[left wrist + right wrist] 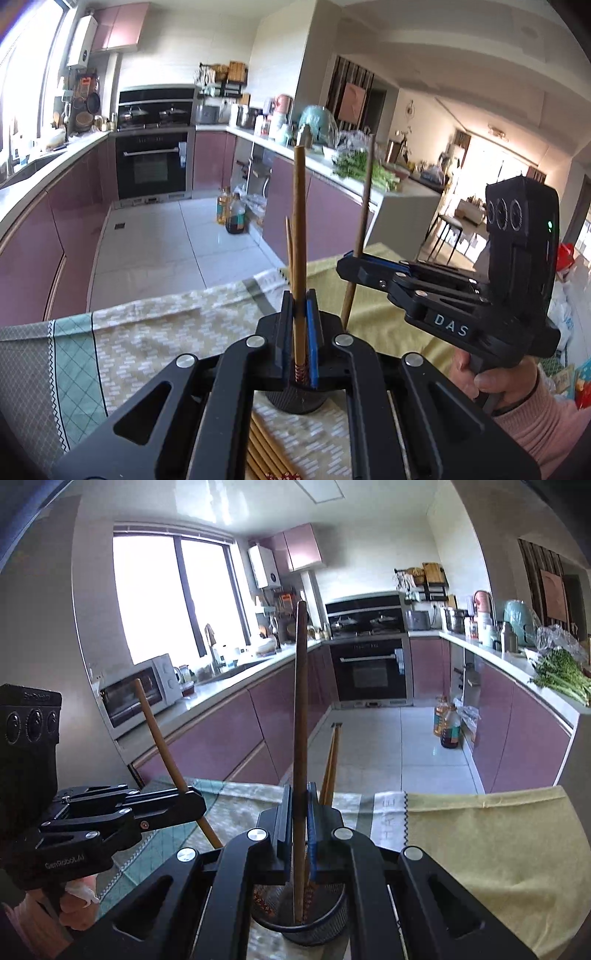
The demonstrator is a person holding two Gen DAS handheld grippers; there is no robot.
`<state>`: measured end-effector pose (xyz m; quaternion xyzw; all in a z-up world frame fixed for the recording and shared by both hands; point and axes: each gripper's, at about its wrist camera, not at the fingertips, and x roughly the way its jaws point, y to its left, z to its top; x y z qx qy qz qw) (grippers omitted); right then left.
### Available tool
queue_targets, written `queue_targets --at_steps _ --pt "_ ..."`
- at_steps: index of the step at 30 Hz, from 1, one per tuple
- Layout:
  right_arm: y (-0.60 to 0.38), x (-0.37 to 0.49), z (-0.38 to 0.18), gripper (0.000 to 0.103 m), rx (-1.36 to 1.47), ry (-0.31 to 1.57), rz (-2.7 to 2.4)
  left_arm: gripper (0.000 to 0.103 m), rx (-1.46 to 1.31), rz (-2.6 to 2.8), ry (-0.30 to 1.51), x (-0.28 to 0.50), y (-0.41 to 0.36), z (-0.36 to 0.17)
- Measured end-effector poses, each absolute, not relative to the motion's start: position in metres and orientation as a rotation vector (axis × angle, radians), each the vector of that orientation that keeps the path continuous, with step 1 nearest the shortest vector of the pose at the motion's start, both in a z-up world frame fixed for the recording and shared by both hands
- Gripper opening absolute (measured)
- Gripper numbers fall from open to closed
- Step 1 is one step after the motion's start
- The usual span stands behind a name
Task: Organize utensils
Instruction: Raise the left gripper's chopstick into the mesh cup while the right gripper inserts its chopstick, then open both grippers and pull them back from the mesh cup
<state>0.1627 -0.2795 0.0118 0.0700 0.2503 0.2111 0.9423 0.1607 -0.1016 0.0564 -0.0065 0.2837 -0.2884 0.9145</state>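
My left gripper (299, 314) is shut on a brown chopstick (299, 229) that stands upright, its red-patterned end just over the black mesh holder (295, 404). Thin chopsticks (289, 251) stand in that holder behind it. At the right, my right gripper (349, 264) is shut on a second chopstick (364, 221). In the right wrist view, the right gripper (300, 801) holds its chopstick (301, 701) upright with the lower end inside the holder (332, 919). Two chopsticks (330, 760) lean in the holder. The left gripper (192, 801) holds its chopstick (159, 738) tilted at the left.
Several loose chopsticks (266, 454) lie on the patterned yellow-green tablecloth (147, 350) under my left gripper. The table's far edge drops to a tiled kitchen floor with oil bottles (231, 216). A hand in a pink sleeve (506, 384) grips the right handle.
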Motion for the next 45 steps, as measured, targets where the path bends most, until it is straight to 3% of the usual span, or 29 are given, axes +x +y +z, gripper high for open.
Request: queue_targets --at_steps 19,35,45 --pt "-0.275 0.195 -0.027 0.008 0.141 0.699 0.418 0.008 0.036 -0.594 0.727 0.199 -0.118 0.018" --pt "-0.270 0.183 -0.027 0.013 0.123 0.657 0.411 0.026 -0.017 -0.510 0.643 0.175 -0.085 0.018" --pt "-0.260 0.119 -0.013 0.026 0.059 0.576 0.567 0.037 -0.026 -0.456 0.614 0.128 -0.041 0.011"
